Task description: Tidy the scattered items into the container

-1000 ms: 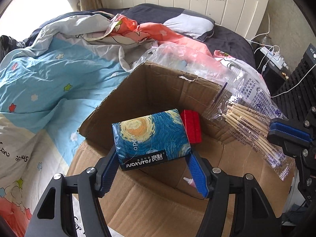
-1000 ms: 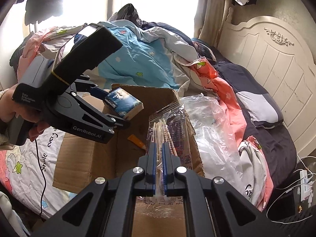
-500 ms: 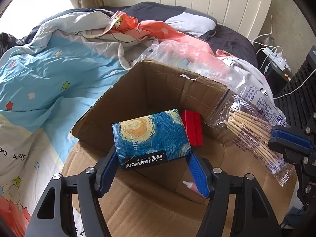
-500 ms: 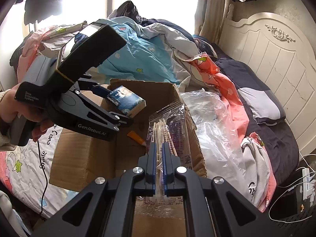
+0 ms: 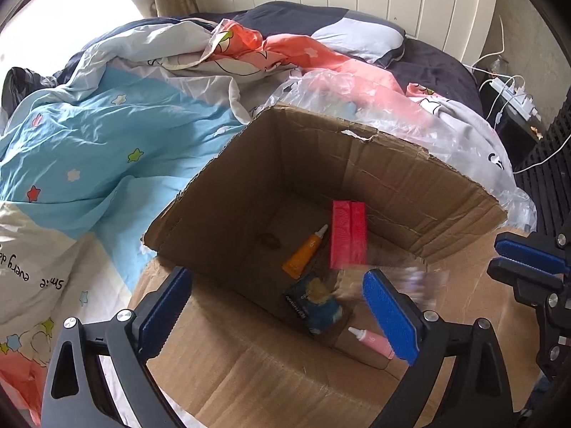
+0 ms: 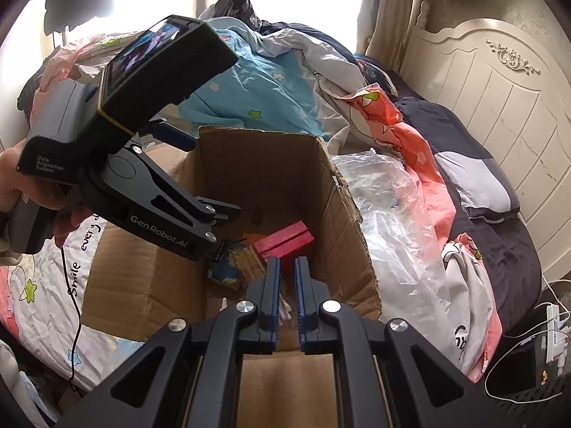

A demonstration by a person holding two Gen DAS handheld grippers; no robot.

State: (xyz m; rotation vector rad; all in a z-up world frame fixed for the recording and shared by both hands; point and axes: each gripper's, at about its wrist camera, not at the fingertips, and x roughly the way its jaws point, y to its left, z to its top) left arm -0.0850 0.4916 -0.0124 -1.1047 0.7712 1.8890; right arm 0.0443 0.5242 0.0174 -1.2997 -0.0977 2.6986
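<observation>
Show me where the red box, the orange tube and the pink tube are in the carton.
red box [image 5: 349, 234], left wrist view, middle of its top face.
orange tube [image 5: 302, 254], left wrist view, middle of its body.
pink tube [image 5: 374, 341], left wrist view, its pink body, below the white cap.

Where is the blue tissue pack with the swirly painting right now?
In the left wrist view, the tissue pack lies on the floor of the cardboard box, just below the orange tube and left of the pink tube.

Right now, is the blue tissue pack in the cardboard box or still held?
In the box. The tissue pack lies on the cardboard box floor beside the orange tube, and the left hand-held gripper is open and empty.
</observation>
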